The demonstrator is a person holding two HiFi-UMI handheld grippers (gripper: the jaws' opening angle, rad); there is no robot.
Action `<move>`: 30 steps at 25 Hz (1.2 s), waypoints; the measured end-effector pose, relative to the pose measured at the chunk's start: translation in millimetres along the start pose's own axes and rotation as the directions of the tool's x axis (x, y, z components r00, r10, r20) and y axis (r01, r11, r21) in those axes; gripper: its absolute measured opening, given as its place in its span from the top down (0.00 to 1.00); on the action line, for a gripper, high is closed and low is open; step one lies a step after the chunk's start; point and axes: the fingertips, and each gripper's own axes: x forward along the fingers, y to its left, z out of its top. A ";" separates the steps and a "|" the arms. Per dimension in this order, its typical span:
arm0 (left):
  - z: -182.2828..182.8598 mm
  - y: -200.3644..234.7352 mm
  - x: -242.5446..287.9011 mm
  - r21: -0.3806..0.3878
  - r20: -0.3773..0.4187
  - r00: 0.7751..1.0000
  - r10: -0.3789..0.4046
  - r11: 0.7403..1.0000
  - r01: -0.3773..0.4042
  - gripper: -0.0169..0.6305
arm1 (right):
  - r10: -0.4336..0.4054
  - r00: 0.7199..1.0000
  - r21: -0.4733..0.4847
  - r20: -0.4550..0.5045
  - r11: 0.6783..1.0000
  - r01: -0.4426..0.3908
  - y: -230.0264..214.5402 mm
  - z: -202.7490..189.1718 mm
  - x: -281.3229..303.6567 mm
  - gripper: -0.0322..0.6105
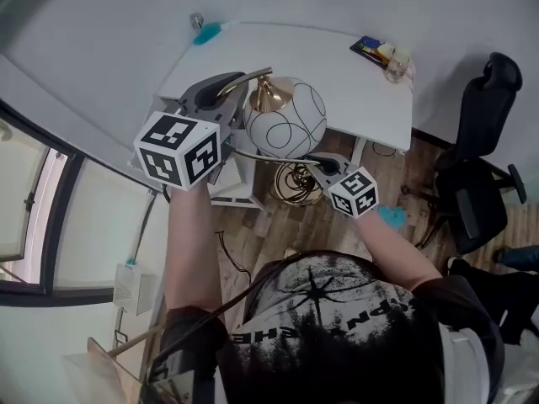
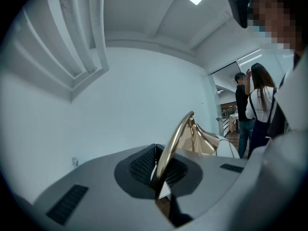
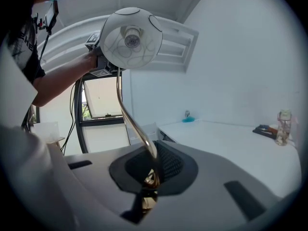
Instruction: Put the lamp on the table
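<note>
In the head view the lamp (image 1: pixel 283 120) hangs in the air just off the near edge of the white bench (image 1: pixel 370 91). It is not yet set down, and its coiled base (image 1: pixel 296 183) sits lower, out beyond that edge over the wooden floor. The left tool (image 1: pixel 226 87) is at the lamp's top, over the bench's near corner, and the right tool (image 1: pixel 318 163) is lower, close to the base. A bottle (image 1: pixel 396 61) stands at the bench's far corner, well apart from the lamp. The left gripper view shows that tool clenched on the thin brass stem (image 2: pixel 174 141), which arches up from between the pads. Two people stand in the background, away from the bench. The right gripper view shows the other tool grasping the same stem low down, with the globe (image 3: pixel 131 36) high above it and the bench off to its right. The likely trouble is the smooth, narrow stem turning or sliding in the pads, since the globe makes the lamp top-heavy. If the two tools move out of step, the stem could bend. A low carry could knock the base against the bench's edge.
</note>
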 end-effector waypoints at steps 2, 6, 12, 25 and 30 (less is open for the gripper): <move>-3.6 11.8 2.0 0.003 0.004 1.000 -0.016 1.000 0.016 0.95 | -0.019 1.000 0.003 0.002 1.000 0.019 -1.0 0.2 11.3 0.92; -11.2 36.9 6.6 0.001 0.014 0.999 -0.049 0.999 0.049 0.95 | -0.059 0.998 0.008 0.006 0.998 0.059 -5.2 1.7 34.9 0.92; -23.3 59.2 14.9 -0.007 0.023 0.994 -0.104 0.995 0.104 0.95 | -0.111 0.994 0.018 -0.006 0.994 0.112 -11.0 -2.4 55.1 0.92; -37.3 81.9 38.2 -0.042 0.024 0.991 -0.133 0.990 0.134 0.95 | -0.132 0.990 0.039 -0.051 0.990 0.134 -27.1 -8.5 67.4 0.92; -42.4 86.2 44.9 -0.024 0.021 0.992 -0.122 0.992 0.123 0.95 | -0.119 0.992 0.048 -0.041 0.992 0.121 -34.2 -12.8 77.7 0.92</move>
